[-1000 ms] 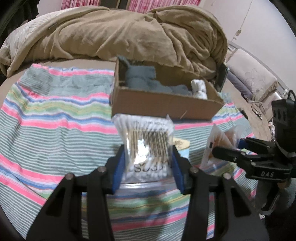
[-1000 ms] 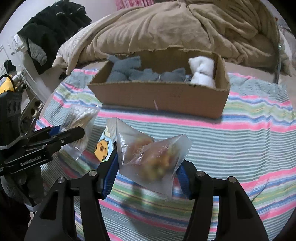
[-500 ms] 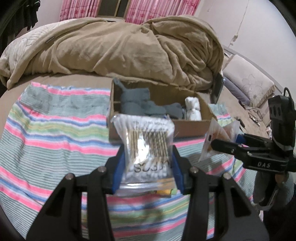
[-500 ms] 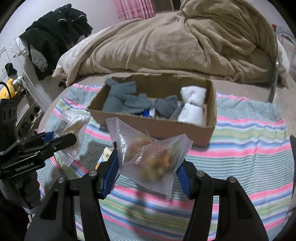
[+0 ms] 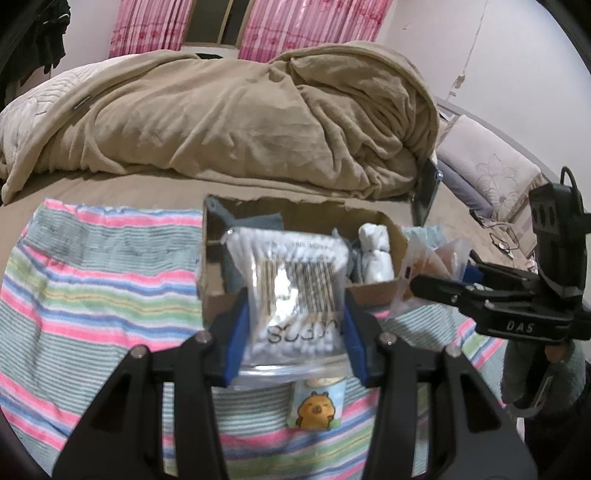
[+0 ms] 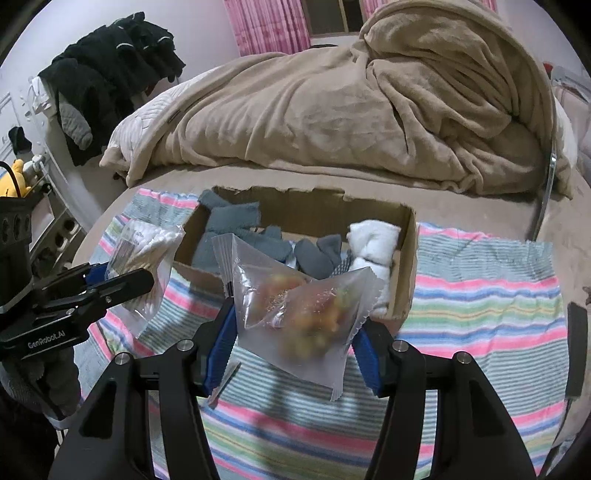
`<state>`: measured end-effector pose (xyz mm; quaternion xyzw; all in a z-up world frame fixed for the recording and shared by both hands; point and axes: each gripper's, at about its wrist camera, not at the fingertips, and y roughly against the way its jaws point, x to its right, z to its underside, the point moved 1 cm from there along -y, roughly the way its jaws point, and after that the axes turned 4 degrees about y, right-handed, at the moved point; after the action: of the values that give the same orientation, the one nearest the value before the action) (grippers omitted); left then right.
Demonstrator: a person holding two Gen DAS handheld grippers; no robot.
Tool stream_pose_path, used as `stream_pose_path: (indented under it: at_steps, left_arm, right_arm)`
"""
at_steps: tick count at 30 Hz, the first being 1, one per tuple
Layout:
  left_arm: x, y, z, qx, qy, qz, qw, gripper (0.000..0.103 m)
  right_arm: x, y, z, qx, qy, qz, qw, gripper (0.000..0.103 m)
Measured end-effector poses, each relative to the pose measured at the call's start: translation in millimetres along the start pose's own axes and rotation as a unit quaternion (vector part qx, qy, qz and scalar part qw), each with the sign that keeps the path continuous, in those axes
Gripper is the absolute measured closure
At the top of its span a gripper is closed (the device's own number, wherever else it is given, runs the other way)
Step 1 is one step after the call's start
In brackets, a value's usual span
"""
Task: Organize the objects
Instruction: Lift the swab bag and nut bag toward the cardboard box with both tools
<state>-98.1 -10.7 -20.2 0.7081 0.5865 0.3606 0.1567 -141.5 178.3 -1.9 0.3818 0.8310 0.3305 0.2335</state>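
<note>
Striped cloth [image 6: 480,295]; "GenRobot.AI" left gripper [image 5: 291,332] jaws clamp swab packet [image 5: 291,288]; "DAS" right gripper [image 6: 295,343] jaws clamp snack bag [image 6: 295,310].

left tool [image 5: 291,325] clamped, right tool [image 6: 295,332] clamped

Pink curtains [image 5: 306,26], rumpled tan blanket [image 5: 229,122]

Both wrist views look steeply down, close over the bed. Each shares the cardboard box [image 5: 373,291] [image 6: 404,258] at 12 o'clock.
</note>
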Motion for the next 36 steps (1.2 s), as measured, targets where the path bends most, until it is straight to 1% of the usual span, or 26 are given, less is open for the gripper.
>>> stream_pose_path:
  at_steps: [15,21,27,31,36]
  left_arm:
    - [1,-21,-23,0.014,0.005,0.01,0.9998,0.056]
    - [2,-32,-27,0.015,0.012,0.013,0.9997,0.056]
    - [6,-47,-29,0.013,0.009,0.013,0.9998,0.056]
    - [5,-57,-28,0.007,0.019,0.011,0.9997,0.056]
    - [5,-67,-29,0.01,0.017,0.009,0.9998,0.056]
  right_arm:
    - [5,-17,-26,0.013,0.01,0.003,1.0,0.042]
    - [11,-26,-28,0.01,0.007,0.004,1.0,0.042]
    - [15,-39,-31,0.007,-0.001,-0.006,1.0,0.042]
    - [15,-47,-32,0.004,-0.001,-0.012,1.0,0.042]
    - [16,-55,-30,-0.003,0.0,-0.017,1.0,0.042]
